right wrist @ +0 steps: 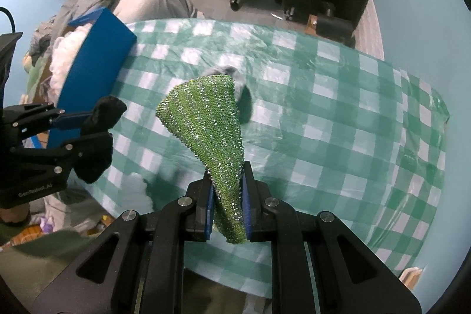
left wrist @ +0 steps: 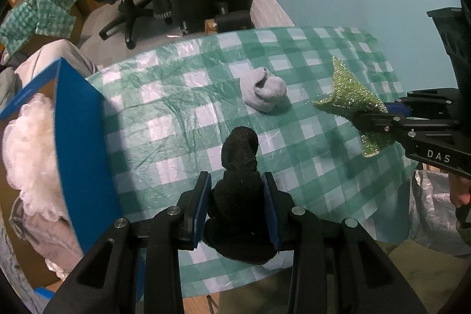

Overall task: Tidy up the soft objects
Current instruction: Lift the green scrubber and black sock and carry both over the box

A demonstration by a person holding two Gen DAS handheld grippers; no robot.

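Because both pieces are limp, each is pinched near one end so the rest hangs free of the checked tabletop (left wrist: 176, 96): the black sock (left wrist: 240, 167) sits clamped between the pads of the left gripper (left wrist: 238, 205), and the glittery green cloth (right wrist: 210, 131) is squeezed in the closed right gripper (right wrist: 227, 202). A grey sock (left wrist: 263, 91) lies balled on the tabletop, unheld. The blue box (left wrist: 79, 137) at the left edge, holding white stuffing (left wrist: 26, 146), looks the likely destination.
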